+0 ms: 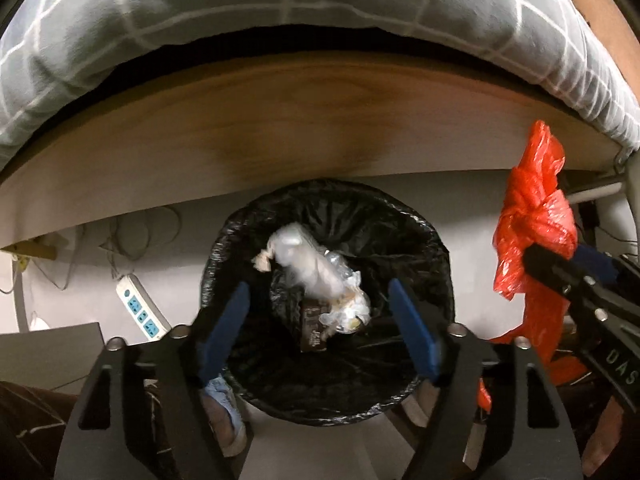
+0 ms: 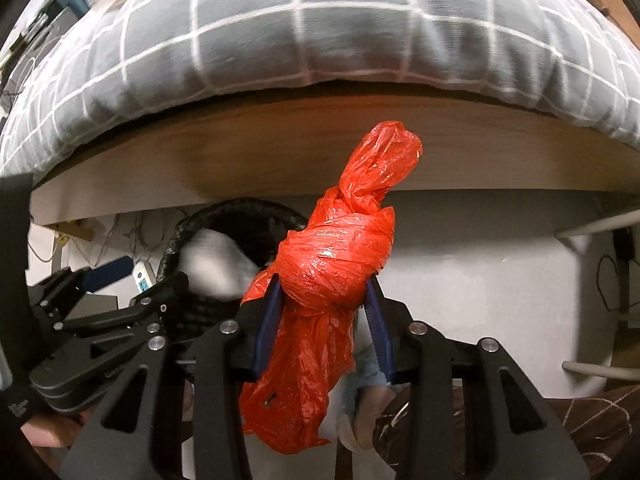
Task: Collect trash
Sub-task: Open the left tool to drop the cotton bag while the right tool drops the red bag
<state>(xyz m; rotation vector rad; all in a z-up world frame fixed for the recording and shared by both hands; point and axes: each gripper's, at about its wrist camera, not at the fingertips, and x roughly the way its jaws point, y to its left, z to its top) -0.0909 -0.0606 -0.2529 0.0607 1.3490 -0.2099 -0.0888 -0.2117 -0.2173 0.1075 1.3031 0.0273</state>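
Red knotted bag (image 2: 332, 264) sits clamped in the right gripper (image 2: 326, 300), just right of the black-lined bin (image 1: 436, 248) — under the wooden bed edge (image 1: 280, 120). Left gripper (image 1: 320, 336) spreads wide, empty, above the bin's rim — clear wrapped trash (image 1: 316, 268) inside.

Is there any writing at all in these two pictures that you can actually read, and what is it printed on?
"DAS": white letters on the black body of the right gripper, cut off at the picture's edge.
Brown packet in the black-lined trash bin: pale print, too blurred to read.
Small white marking on the left gripper body, lower left of the right wrist view: too small to read.
Red plastic bag: no text visible.
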